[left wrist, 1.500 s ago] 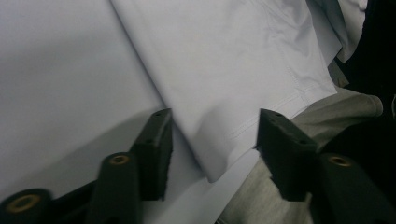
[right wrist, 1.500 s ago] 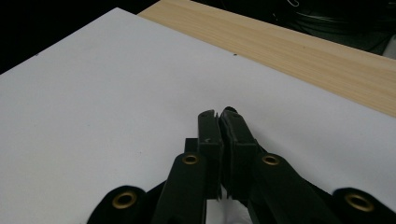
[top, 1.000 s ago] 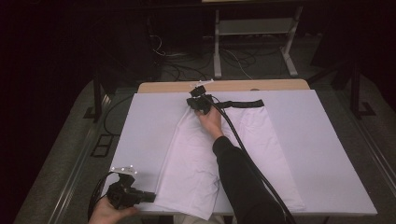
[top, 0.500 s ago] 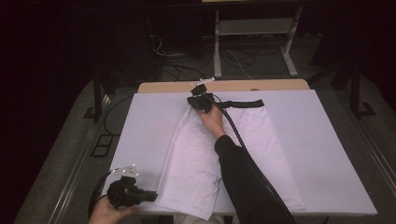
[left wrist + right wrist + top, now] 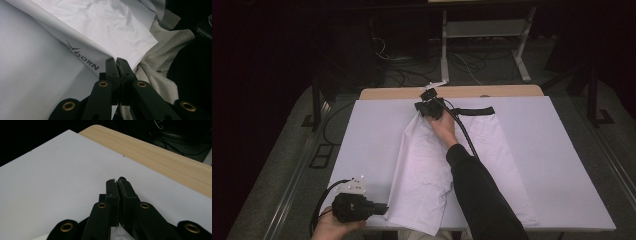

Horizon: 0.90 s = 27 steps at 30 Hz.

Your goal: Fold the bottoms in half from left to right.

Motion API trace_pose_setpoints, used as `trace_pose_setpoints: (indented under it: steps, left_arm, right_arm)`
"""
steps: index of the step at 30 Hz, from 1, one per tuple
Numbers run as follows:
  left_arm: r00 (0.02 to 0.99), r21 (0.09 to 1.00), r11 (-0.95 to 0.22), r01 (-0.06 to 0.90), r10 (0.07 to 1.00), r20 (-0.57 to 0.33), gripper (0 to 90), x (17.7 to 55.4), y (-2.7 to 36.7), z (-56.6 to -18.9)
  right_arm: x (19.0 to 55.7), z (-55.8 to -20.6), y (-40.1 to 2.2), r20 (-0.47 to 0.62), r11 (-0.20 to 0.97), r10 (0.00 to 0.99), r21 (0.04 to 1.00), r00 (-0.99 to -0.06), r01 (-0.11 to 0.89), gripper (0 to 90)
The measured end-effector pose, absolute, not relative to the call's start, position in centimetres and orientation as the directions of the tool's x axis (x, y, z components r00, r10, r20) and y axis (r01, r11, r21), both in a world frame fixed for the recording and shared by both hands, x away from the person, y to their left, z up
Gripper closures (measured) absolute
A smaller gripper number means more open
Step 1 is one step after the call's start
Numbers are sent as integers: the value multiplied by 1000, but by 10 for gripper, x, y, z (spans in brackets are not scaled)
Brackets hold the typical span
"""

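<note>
- white trousers (image 5: 427, 170) with a black waistband (image 5: 474, 111) and dark lettering near the hem
- white table cover (image 5: 372, 135)
- light wood table edge (image 5: 512, 91)
- black grippers (image 5: 357, 207)

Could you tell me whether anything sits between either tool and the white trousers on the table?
Nothing visible does. The left tool is closed at the hem of the white trousers, and the right tool is closed at their waistband end.

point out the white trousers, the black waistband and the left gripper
white trousers (image 5: 422, 170): high view, on the folded leg left of the sleeve.
black waistband (image 5: 474, 111): high view, on the dark strip at the far end.
left gripper (image 5: 116, 61): left gripper view, at the tips of its shut jaws on the hem.
</note>
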<state>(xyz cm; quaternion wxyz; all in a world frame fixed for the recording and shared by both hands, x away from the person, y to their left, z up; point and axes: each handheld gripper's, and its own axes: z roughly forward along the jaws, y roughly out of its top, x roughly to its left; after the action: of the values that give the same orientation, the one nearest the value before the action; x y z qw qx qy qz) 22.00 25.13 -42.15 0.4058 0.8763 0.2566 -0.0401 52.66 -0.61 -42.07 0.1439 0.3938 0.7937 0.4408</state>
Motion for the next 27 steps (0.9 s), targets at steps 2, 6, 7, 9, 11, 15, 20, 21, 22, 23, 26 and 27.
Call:
trace_pose_setpoints:
  steps: [2, 6, 7, 9, 11, 15, 20, 21, 22, 23, 26, 27]
  left_arm:
    - [872, 691, -546, 474, 403, -279, 875, 220, 249, -420]
    - [884, 699, -554, 452, 385, -266, 875, 221, 244, -419]
    - [885, 701, -553, 449, 384, -263, 875, 220, 242, -418]
    - [891, 708, -555, 437, 373, -258, 874, 220, 239, -416]
    - [896, 714, -554, 429, 361, -258, 875, 219, 236, -415]
    - [909, 727, -555, 404, 331, -252, 875, 218, 228, -410]
    - [921, 731, -565, 382, 302, -248, 875, 219, 218, -407]
    - [923, 732, -568, 377, 297, -245, 875, 219, 216, -406]
    - [925, 732, -571, 372, 292, -243, 875, 219, 215, -406]
    - [927, 734, -571, 367, 287, -240, 875, 219, 213, -406]
    - [929, 738, -568, 365, 276, -247, 875, 220, 209, -405]
    - [930, 739, -569, 362, 271, -247, 875, 220, 208, -405]
  right_arm:
    - [526, -419, -9, 123, 305, 744, 812, -657, 497, 859]
    - [526, -417, -11, 121, 322, 730, 808, -672, 494, 859]
    - [526, -417, -11, 121, 322, 730, 808, -672, 494, 859]
    - [525, -414, -14, 114, 328, 727, 808, -677, 489, 859]
    - [525, -414, -14, 116, 327, 727, 808, -677, 490, 859]
    - [523, -411, -18, 110, 330, 725, 811, -680, 483, 859]
    - [522, -407, -25, 110, 330, 722, 813, -683, 480, 859]
    - [522, -406, -26, 112, 329, 722, 812, -683, 481, 859]
    - [522, -404, -29, 109, 330, 722, 814, -683, 479, 859]
    - [522, -404, -29, 109, 330, 722, 814, -683, 479, 859]
    - [522, -401, -34, 110, 324, 726, 816, -679, 478, 860]
    - [522, -400, -35, 111, 322, 728, 816, -677, 480, 859]
